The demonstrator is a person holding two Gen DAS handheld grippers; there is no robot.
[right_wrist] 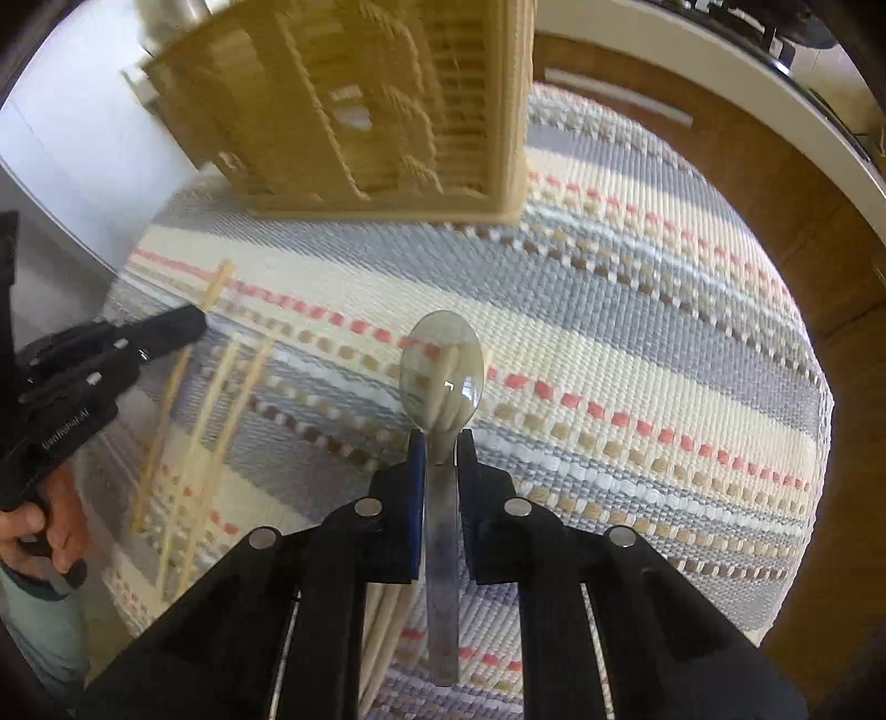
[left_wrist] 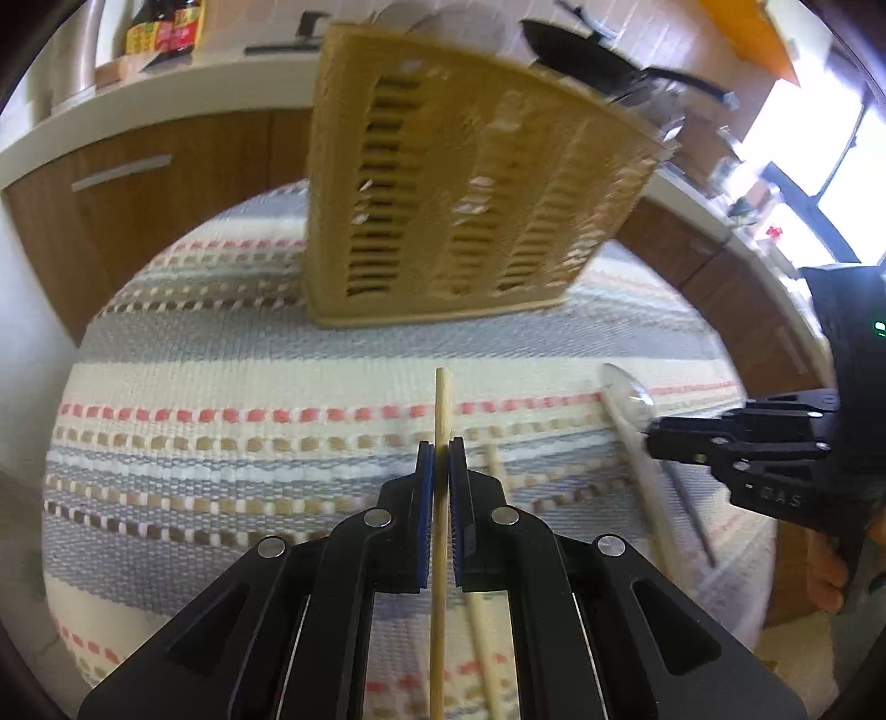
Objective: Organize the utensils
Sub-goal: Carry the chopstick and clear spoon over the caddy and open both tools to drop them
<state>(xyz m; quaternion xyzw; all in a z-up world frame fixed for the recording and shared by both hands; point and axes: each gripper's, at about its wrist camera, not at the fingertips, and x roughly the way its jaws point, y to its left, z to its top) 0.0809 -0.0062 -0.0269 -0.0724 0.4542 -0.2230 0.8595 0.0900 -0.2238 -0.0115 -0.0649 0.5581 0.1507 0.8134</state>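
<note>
Clamped tight in the left gripper (left_wrist: 442, 459): one wooden chopstick (left_wrist: 443, 410), tip poking up past the blue pads, shaft running back down between the black fingers. Clamped just as tight in the right gripper (right_wrist: 441, 451): metal spoon (right_wrist: 441, 371), gripped at the neck, bowl forward and facing up, handle trailing back toward the camera. Both pointing steeply down over the striped woven mat (left_wrist: 221, 354) on the round table. Straight ahead on that mat, upright and well apart from both tools: tan slotted utensil basket (left_wrist: 443, 183). Lying loose on the mat near the left gripper: more chopsticks (right_wrist: 221, 399), roughly parallel, somewhat blurred. Seen in the left view off to the right: right gripper (left_wrist: 653, 437) with the spoon bowl beside its tip. At the left edge of the right view: bare hand (right_wrist: 39, 526) around the left gripper's handle. Behind: wooden cabinets (left_wrist: 166, 166) under a white counter, black pan (left_wrist: 581, 50) on top.
</note>
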